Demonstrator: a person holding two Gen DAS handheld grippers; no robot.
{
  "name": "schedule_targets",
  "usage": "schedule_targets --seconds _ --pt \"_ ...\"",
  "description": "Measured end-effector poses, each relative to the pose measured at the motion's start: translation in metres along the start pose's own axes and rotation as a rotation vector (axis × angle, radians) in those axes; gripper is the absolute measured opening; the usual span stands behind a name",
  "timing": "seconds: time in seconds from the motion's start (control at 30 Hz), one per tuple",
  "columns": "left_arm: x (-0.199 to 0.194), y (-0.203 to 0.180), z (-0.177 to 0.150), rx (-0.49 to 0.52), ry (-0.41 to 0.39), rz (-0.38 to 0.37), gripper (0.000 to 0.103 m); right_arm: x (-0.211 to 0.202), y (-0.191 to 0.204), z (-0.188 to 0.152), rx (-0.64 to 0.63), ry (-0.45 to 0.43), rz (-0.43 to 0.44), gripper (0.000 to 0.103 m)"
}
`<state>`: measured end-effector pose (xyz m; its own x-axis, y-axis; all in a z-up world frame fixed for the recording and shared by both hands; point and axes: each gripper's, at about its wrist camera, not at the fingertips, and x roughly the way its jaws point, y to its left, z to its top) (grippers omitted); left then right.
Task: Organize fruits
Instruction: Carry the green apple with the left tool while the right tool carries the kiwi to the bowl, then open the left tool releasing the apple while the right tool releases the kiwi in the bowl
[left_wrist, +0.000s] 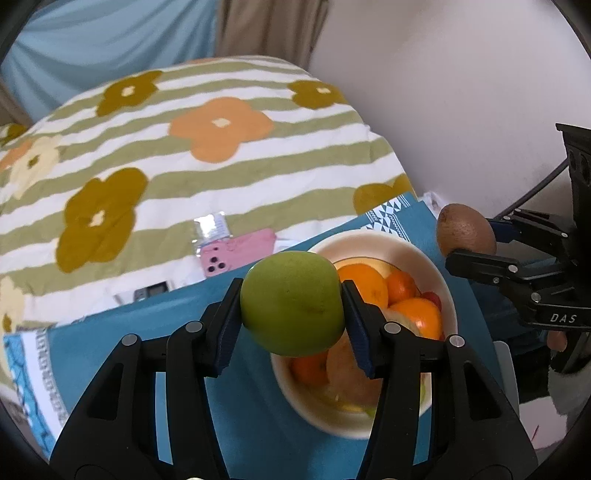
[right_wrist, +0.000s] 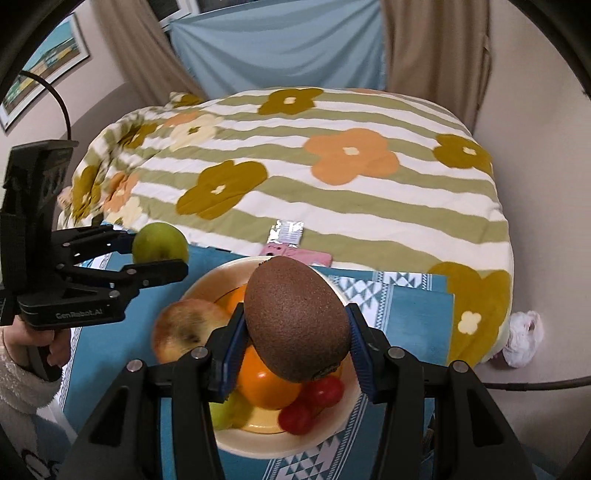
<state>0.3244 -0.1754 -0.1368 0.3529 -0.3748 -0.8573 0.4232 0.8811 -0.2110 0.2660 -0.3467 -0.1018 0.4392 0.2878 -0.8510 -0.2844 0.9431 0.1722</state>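
above floral bedding, left fingers (left_wrist: 291, 306) clamp a green apple (left_wrist: 291, 302), right fingers (right_wrist: 295, 332) a near-upright kiwi (right_wrist: 297, 319).

Bowl (right_wrist: 221, 280) heaped with fruit: oranges (right_wrist: 266, 384), a red-yellow apple (right_wrist: 184, 328), cherries (right_wrist: 317, 395); little room inside. Directly above bowl, blocked by left gripper (left_wrist: 291, 306) clamped on green apple (left_wrist: 291, 302) and right gripper (right_wrist: 295, 332) clamped on kiwi (right_wrist: 295, 321). Beyond bowl, pink phone (left_wrist: 236, 254) and foil packet (left_wrist: 212, 229). Left of bowl, bare blue cloth (left_wrist: 147, 332).
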Motion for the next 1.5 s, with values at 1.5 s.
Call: schedule_targets --seconds 1.5 --pt "-0.043 0.02 -0.052 -0.169 -0.052 0.166 0.095 0.057 -0.024 0.01 -0.08 0.058 0.144 0.047"
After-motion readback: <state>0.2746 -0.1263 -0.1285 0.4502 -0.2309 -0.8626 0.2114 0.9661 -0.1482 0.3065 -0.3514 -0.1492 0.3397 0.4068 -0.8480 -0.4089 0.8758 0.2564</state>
